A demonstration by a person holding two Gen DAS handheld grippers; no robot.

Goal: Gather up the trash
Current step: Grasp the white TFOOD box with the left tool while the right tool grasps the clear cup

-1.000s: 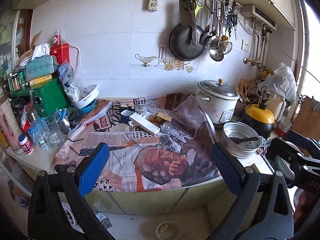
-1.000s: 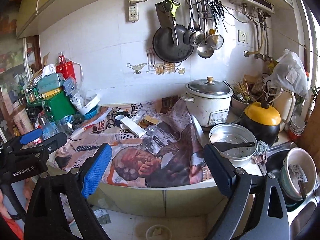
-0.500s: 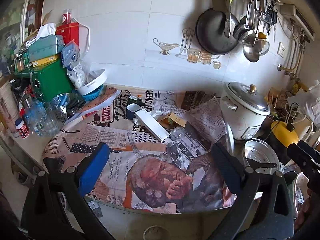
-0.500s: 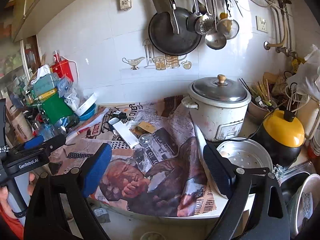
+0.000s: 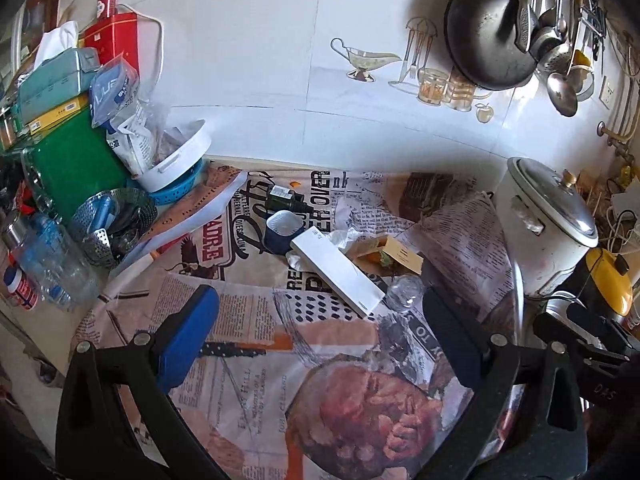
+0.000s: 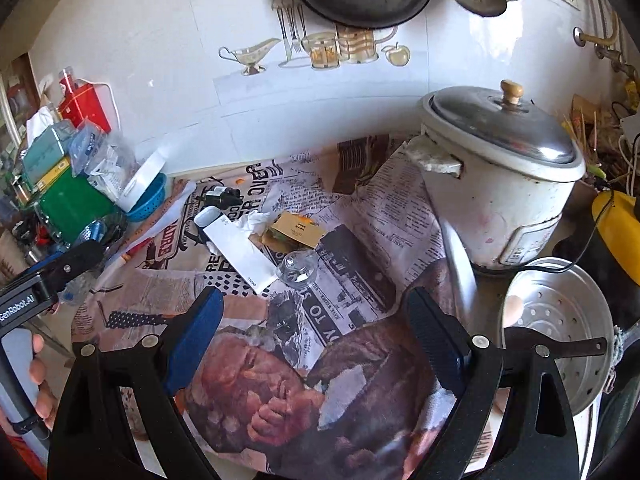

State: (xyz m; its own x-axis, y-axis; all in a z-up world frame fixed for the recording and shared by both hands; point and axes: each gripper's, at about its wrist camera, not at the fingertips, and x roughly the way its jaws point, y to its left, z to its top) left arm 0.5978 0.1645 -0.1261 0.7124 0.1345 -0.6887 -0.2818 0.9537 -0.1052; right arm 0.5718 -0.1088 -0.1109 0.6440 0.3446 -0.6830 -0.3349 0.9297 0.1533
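A newspaper-print cloth (image 5: pixel 256 364) covers the counter. On it lie a long white box (image 5: pixel 336 272), a crumpled white tissue (image 5: pixel 344 238), a tan card packet (image 5: pixel 396 252), a clear plastic cup (image 5: pixel 402 292) on its side, and a small blue-and-white tub (image 5: pixel 282 230). The same box (image 6: pixel 240 250), tissue (image 6: pixel 252 222), packet (image 6: pixel 298 230) and cup (image 6: pixel 298 268) show in the right wrist view. My left gripper (image 5: pixel 320 340) is open and empty above the cloth, short of the box. My right gripper (image 6: pixel 316 336) is open and empty, just short of the cup.
A white rice cooker (image 6: pixel 500 176) and a metal steamer tray (image 6: pixel 560 332) stand at the right. A green box (image 5: pixel 72 164), bottles (image 5: pixel 48 264) and a blue colander (image 5: pixel 176 192) crowd the left. Pans (image 5: pixel 488 36) hang on the tiled wall.
Both grippers have moved forward and lower over the counter, so the trash items appear larger and nearer. Both stay open and empty.
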